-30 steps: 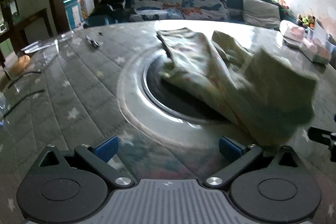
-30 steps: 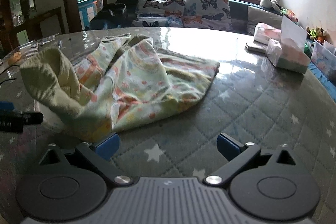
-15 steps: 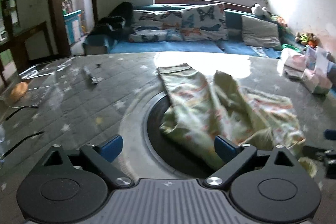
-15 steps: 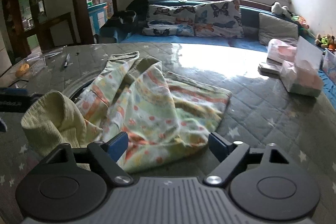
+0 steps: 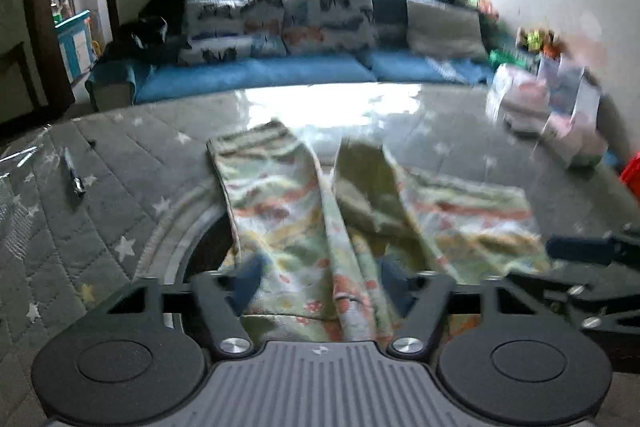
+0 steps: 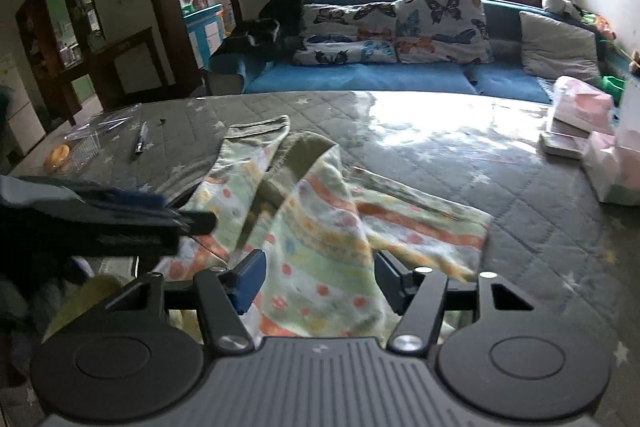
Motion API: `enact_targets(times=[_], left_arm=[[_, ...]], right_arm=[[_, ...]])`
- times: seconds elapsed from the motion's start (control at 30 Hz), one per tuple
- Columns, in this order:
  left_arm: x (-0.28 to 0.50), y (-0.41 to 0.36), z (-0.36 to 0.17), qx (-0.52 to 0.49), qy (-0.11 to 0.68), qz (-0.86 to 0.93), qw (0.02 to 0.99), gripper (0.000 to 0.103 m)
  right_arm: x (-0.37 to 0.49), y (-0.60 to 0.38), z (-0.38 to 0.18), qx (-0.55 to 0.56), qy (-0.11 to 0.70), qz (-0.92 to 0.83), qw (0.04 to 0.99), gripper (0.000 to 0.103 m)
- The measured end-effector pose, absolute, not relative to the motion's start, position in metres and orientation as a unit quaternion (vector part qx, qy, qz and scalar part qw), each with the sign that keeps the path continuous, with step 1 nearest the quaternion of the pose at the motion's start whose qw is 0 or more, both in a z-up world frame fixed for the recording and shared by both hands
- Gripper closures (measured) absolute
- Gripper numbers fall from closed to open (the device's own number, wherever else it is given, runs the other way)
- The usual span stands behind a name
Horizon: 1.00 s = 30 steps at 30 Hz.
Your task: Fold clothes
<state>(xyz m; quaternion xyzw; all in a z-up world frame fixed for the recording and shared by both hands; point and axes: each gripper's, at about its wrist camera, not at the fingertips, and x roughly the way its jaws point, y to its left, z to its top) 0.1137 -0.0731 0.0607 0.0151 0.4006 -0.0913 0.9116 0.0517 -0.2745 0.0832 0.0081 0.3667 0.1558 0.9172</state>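
Observation:
A pair of pale green patterned child's pants [image 5: 304,211] lies crumpled on the grey star-quilted table [image 5: 120,187], legs pointing away; it also shows in the right wrist view [image 6: 320,227]. My left gripper [image 5: 320,285] is open, its blue pads on either side of the near end of the cloth. My right gripper [image 6: 316,279] is open too, astride the near edge of the pants. The left gripper shows in the right wrist view [image 6: 120,211] at the left, and the right gripper shows in the left wrist view [image 5: 584,251] at the right. A yellow ribbed waistband [image 6: 100,291] lies low left.
A pen [image 6: 139,143] and a clear plastic tray [image 6: 84,143] lie at the far left of the table. Pink tissue packs and boxes [image 6: 592,131] stand at the right edge. A dark round inset [image 5: 208,247] sits under the pants. A blue sofa [image 6: 360,75] is behind.
Both grippers have dropped the lifted waistband end and moved forward and down over the near edge of the pants, with their jaws narrower but still open.

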Motion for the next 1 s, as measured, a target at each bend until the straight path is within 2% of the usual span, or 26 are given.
enact_targets(times=[0.07,0.17,0.27,0.33,0.4,0.53,0.63,1.0], left_arm=[[0.114,-0.070,0.053,0.007,0.413,-0.101,0.905,0.087],[0.107,-0.063,0.049,-0.008,0.410,-0.102,0.906,0.096],[0.096,-0.053,0.055,-0.020,0.394,-0.094,0.914,0.097],[0.084,-0.043,0.063,-0.028,0.380,-0.087,0.920,0.097],[0.071,-0.032,0.069,-0.040,0.369,-0.077,0.925,0.098],[0.044,-0.007,0.076,-0.063,0.356,-0.055,0.931,0.098],[0.020,0.010,0.073,-0.070,0.361,-0.038,0.929,0.098],[-0.046,0.027,0.035,-0.073,0.416,-0.026,0.906,0.098]], right_arm=[[0.056,-0.268,0.081,0.004,0.369,0.163,0.915,0.043],[0.065,-0.256,0.073,-0.001,0.379,0.172,0.909,0.047],[0.076,-0.245,0.064,-0.009,0.389,0.177,0.904,0.052],[0.081,-0.239,0.058,-0.014,0.396,0.181,0.900,0.062],[0.083,-0.235,0.052,-0.017,0.403,0.184,0.896,0.066],[0.078,-0.234,0.046,-0.025,0.404,0.181,0.896,0.091],[0.071,-0.238,0.047,-0.034,0.397,0.168,0.901,0.099],[-0.011,-0.298,0.066,-0.038,0.355,0.135,0.924,0.102]])
